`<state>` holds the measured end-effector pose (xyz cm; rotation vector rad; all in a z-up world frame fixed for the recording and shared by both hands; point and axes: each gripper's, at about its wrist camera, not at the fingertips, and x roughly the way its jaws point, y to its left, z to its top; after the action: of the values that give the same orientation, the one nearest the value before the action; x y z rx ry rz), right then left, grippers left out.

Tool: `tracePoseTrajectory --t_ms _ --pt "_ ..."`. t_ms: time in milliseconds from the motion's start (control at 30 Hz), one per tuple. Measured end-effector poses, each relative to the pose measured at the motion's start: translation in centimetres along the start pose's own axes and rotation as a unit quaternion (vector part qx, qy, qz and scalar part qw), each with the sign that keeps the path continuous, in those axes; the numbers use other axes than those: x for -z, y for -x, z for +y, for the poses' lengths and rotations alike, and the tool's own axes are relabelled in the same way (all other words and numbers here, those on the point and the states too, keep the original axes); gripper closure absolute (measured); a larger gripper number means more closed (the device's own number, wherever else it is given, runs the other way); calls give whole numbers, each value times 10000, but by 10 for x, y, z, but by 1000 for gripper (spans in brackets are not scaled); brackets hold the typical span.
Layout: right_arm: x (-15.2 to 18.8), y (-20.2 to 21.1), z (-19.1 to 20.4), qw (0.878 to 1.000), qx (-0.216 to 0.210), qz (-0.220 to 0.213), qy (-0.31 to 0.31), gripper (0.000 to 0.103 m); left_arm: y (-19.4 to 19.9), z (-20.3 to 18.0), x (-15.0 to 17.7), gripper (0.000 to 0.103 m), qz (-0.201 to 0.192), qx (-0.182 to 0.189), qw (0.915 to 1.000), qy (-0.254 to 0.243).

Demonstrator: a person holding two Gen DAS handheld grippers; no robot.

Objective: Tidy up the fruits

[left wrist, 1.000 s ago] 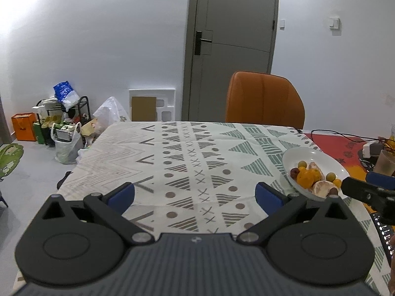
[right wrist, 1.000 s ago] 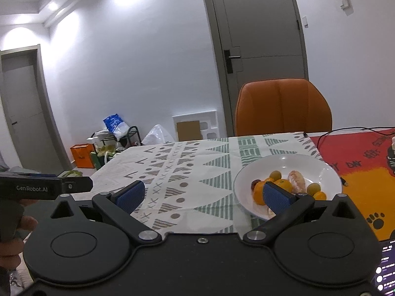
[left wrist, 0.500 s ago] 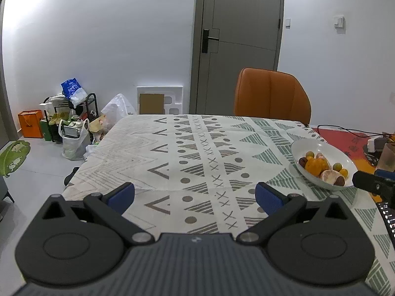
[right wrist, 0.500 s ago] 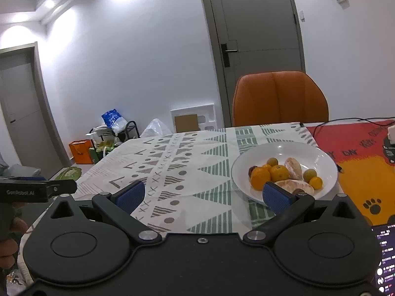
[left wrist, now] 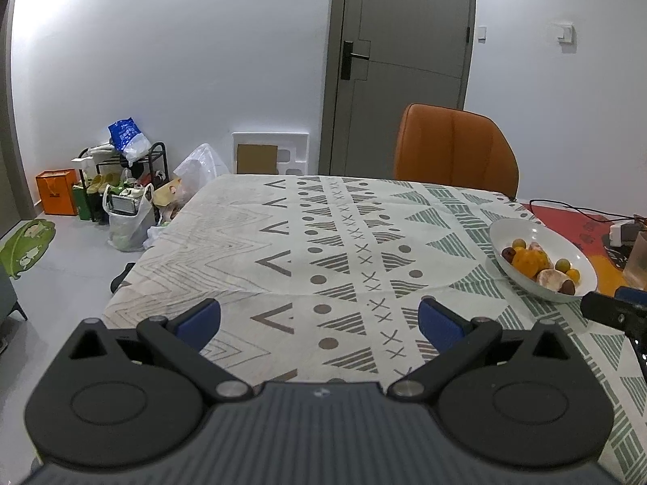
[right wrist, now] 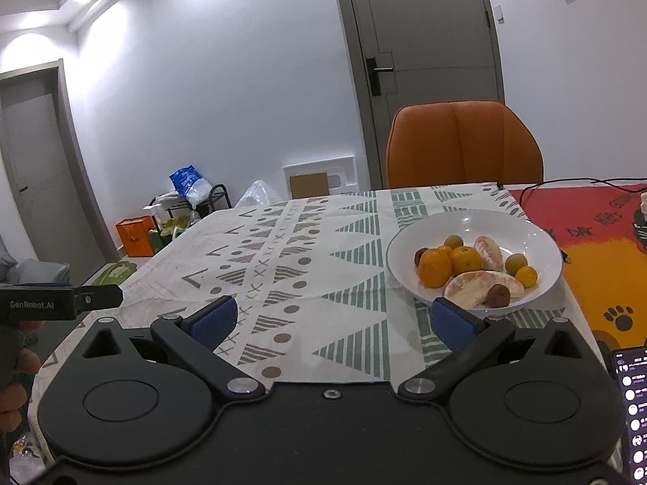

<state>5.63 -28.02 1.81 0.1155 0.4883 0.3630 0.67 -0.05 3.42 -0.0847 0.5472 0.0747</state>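
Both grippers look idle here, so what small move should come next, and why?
Probably ease the right gripper forward toward the white bowl. Its jaws are open and empty, and the fruit sits piled there just ahead, nearer than to the left gripper.

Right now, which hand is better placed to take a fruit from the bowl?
The right tongs: the bowl lies just ahead of their right finger. The left tongs face bare tablecloth, bowl far right.
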Motion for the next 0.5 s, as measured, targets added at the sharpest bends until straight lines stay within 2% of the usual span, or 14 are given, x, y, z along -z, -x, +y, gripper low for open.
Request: tracePoseTrajectory --t_ms 500 --pt "4 -2 3 10000 -52 47 18 0 2 1 2 0 -5 29 10000 -14"
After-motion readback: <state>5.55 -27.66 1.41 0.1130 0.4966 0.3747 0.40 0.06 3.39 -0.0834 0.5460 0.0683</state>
